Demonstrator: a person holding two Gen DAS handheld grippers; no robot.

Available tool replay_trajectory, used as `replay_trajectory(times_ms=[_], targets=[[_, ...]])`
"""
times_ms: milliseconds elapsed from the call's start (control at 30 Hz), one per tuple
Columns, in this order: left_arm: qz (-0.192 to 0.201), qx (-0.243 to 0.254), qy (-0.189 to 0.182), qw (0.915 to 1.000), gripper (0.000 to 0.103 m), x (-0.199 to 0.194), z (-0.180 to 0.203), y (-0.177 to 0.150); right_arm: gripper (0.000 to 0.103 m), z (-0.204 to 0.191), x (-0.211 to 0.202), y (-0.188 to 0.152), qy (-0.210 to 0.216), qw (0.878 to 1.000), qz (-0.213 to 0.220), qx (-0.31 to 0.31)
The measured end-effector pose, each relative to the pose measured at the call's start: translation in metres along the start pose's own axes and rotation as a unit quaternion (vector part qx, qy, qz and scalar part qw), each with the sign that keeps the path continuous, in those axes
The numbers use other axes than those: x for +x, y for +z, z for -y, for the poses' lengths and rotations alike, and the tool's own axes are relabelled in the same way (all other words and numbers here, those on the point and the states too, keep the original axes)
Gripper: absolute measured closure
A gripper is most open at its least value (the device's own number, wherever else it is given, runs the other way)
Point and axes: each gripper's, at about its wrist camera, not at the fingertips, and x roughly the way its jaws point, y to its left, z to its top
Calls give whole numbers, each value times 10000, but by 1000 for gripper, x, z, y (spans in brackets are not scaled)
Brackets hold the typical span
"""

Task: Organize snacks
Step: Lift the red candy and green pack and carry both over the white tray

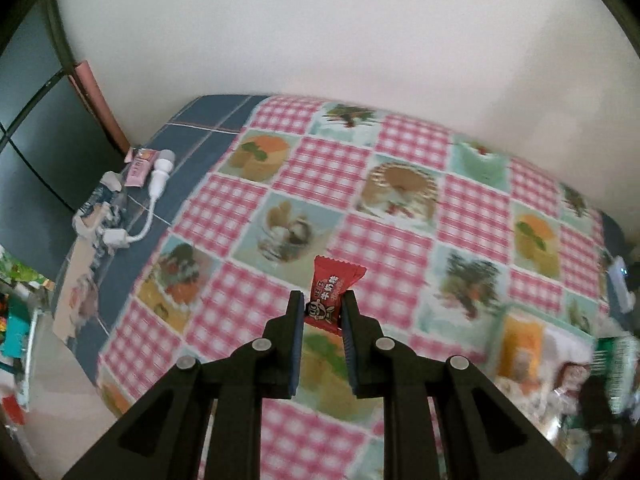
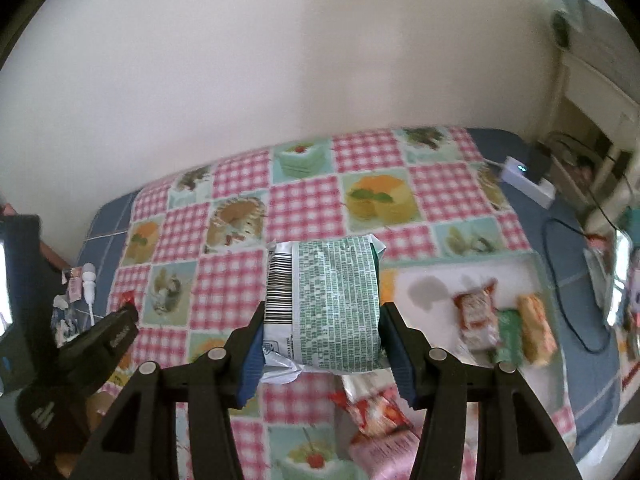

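My left gripper [image 1: 322, 306] is shut on a small red candy packet [image 1: 333, 292] and holds it above the pink checked tablecloth [image 1: 360, 248]. My right gripper [image 2: 323, 320] is shut on a green and white snack packet [image 2: 326, 304] with a barcode, held above the cloth. A white tray [image 2: 436, 276] lies to the right of it with several small snack packets [image 2: 504, 328]. More snack packets [image 2: 380, 416] lie on the cloth below the right gripper. The left gripper [image 2: 124, 322] shows at the left of the right wrist view.
A white cable with a plug [image 1: 158, 184] and small wrappers [image 1: 138, 166] lie on the blue table edge at the left. A white box [image 2: 528, 180] and black cables [image 2: 568, 280] sit at the right. A white wall stands behind the table.
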Motion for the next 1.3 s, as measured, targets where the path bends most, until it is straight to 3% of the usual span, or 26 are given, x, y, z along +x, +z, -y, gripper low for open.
replay_trajectory(times_ms=[233, 500, 633, 967, 1067, 1233, 1300], targets=[[67, 30, -368, 9993, 84, -20, 29, -45, 47, 44, 3, -32, -181, 9989, -297, 320], [-66, 285, -550, 9981, 84, -12, 60, -79, 47, 79, -9, -36, -366, 9974, -149, 596], [-284, 371, -696, 9965, 84, -3, 69, -84, 47, 88, -7, -34, -402, 9966, -189, 687], [-314, 595, -899, 9937, 84, -3, 79, -90, 47, 105, 0, -34, -348, 9944, -315, 947], [-296, 777, -1043, 9911, 84, -5, 88, -93, 47, 132, 4, -32, -313, 9894, -383, 1365], [-372, 1123, -1310, 9843, 84, -5, 113, -101, 47, 184, 12, -35, -867, 9748, -519, 1990], [-376, 1295, -1430, 9805, 84, -7, 125, -106, 47, 202, 15, -38, -893, 9694, -596, 2208]])
